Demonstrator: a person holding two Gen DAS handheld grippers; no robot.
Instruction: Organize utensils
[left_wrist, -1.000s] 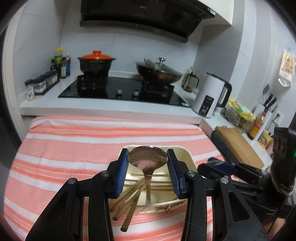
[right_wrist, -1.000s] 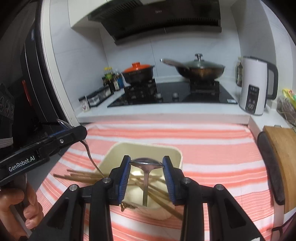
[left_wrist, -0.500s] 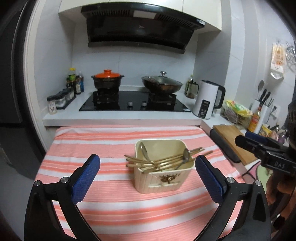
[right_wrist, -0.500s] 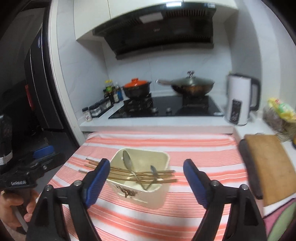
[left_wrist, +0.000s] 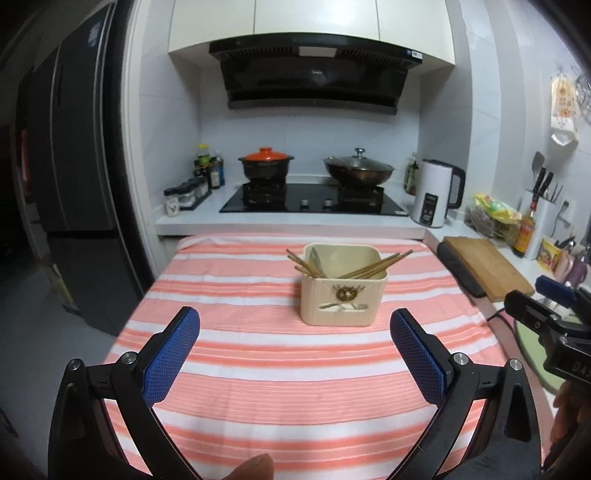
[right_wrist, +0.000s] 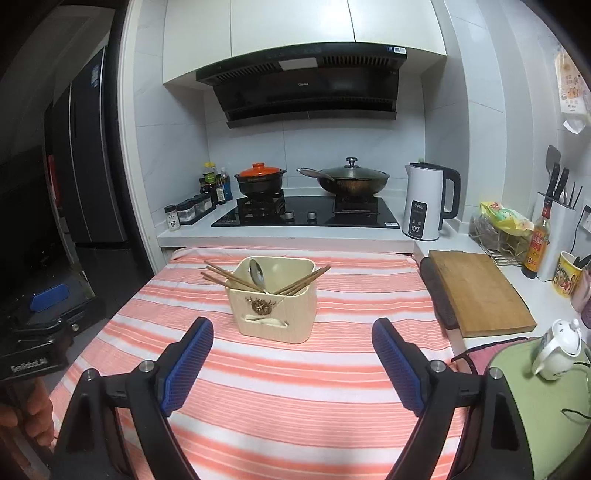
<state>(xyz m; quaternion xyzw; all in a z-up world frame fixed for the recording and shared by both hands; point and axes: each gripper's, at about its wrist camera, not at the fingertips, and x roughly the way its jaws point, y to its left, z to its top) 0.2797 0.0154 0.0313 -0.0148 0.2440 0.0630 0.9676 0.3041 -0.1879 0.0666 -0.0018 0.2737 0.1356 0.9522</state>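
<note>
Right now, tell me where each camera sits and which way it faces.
Left wrist: rides on the left tongs, looking along the open blue pads across the striped cloth toward the stove; a fingertip shows at the bottom, the other device at right.
Right wrist: rides on the right tongs, jaws opening with nothing between them, facing the same way; the left hand shows at lower left.
Shared: the cream utensil holder with chopsticks, stove, kettle.

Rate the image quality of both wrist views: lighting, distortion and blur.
Left wrist: dim and bluish, strong fisheye bending of the fridge, black corner vignette, a blurred fingertip at the bottom edge. Right wrist: brighter, same bowed edges; holder and spoon sharp.
</note>
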